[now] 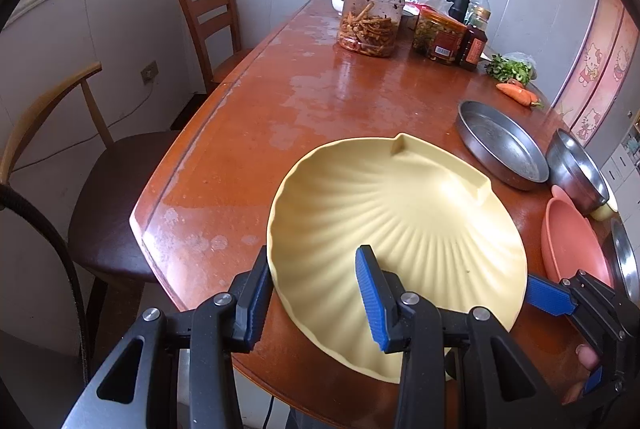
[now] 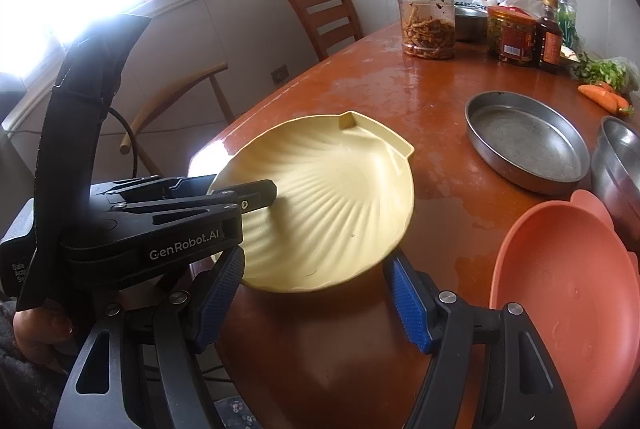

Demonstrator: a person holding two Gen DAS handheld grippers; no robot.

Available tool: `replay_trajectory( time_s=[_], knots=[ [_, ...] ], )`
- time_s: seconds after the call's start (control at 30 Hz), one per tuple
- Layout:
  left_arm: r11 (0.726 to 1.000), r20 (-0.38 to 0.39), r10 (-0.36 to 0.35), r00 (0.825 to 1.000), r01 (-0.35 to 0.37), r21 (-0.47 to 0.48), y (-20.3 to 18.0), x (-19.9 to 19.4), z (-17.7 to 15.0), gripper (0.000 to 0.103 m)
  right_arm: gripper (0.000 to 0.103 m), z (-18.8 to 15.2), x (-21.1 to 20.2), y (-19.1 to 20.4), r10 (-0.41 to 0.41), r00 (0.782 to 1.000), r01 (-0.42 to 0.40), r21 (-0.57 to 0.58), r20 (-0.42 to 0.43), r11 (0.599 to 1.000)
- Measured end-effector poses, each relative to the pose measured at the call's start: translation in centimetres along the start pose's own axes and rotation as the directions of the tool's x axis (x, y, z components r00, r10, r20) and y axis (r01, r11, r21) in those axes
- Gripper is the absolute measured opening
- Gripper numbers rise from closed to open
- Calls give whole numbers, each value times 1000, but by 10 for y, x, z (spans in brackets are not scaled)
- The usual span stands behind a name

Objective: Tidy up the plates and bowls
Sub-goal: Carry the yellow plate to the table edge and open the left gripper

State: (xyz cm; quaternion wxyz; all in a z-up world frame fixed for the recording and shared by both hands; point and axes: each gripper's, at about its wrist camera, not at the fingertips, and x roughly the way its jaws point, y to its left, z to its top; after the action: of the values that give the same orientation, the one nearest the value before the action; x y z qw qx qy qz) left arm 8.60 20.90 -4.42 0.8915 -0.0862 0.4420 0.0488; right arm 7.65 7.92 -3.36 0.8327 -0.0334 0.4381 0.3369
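The left gripper pinches the near-left rim of the yellow shell-shaped plate, one pad inside and one outside, holding it tilted above the near edge of the tabletop. The right gripper is spread wide with nothing between its pads, just beside the plate's near rim. A pink bowl sits at the near right edge, with a round metal pan beyond it toward the right edge and a steel bowl just to the pan's right.
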Motion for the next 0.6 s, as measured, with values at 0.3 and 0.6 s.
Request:
replay_trajectory(
  time_s=[0.3,0.6],
  knots=[
    [1000,2,17,1000,-17,-8,4,1,3,41,78,0,3,0,-3,1000,3,2,-8,1000],
    [999,32,27,999,-25,-38,9,-10,6,43,79,-1,-8,-2,-17,1000,17,0,13,1000]
  ],
)
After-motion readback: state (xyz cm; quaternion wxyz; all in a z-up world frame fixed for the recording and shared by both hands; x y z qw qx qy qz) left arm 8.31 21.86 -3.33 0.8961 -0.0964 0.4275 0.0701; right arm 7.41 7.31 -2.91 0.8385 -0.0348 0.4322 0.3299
